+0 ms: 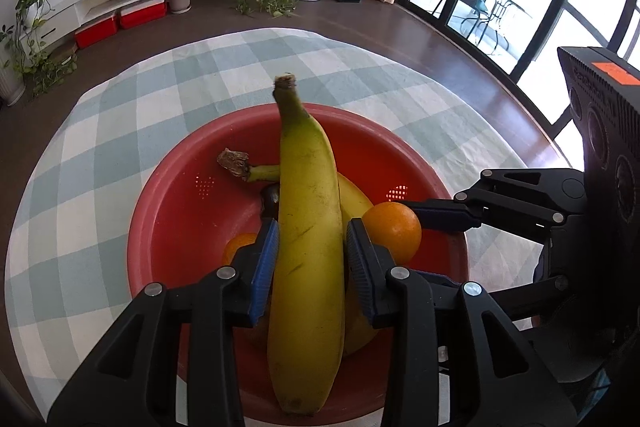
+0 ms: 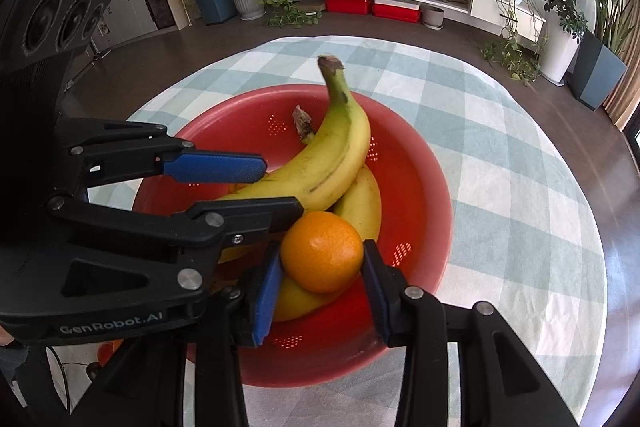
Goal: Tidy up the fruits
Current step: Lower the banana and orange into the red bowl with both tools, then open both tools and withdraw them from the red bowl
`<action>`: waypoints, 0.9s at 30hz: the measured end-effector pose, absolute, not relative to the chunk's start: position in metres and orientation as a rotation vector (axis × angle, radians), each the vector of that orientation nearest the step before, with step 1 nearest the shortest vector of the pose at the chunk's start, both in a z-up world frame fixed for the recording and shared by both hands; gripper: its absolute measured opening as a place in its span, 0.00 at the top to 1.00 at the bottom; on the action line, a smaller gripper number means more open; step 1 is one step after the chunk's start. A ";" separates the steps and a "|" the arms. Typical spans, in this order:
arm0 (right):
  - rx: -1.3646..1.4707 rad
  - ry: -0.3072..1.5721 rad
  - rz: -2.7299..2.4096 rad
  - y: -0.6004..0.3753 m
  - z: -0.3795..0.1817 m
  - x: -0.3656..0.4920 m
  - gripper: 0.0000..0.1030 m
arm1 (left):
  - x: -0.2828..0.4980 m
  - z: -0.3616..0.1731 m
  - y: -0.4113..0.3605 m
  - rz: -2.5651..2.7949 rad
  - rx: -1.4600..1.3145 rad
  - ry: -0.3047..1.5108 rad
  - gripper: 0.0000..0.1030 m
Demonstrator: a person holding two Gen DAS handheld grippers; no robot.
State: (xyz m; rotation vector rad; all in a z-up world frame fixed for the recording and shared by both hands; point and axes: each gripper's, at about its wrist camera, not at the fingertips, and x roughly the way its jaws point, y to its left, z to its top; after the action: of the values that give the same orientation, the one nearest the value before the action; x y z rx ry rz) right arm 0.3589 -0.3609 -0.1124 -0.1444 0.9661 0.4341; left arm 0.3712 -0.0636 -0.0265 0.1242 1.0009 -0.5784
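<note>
The left gripper [image 1: 310,251] clamps a banana [image 1: 308,247] between its pads above the red colander [image 1: 168,195]; the right gripper [image 2: 322,263] grips an orange [image 2: 322,251], a second banana [image 2: 360,203] beyond its fingertips.

L wrist cam sits close above the near rim of the red bowl [image 1: 168,163], facing across the checked tablecloth [image 1: 132,91] toward the TV wall & window doors. R wrist cam, equally close, faces the same wall from further right. Both share bowl, cloth, and each shows the other's gripper.
</note>
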 end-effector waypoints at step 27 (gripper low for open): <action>0.020 0.769 0.382 -0.393 -0.053 0.264 0.10 | 0.260 0.029 0.013 -0.491 0.009 0.846 0.01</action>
State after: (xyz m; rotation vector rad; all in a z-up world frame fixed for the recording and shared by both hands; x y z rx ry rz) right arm 0.2637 -0.3928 -0.0533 0.0200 0.7691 0.3818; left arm 0.2605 0.0128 0.0286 0.0093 0.8457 -0.4907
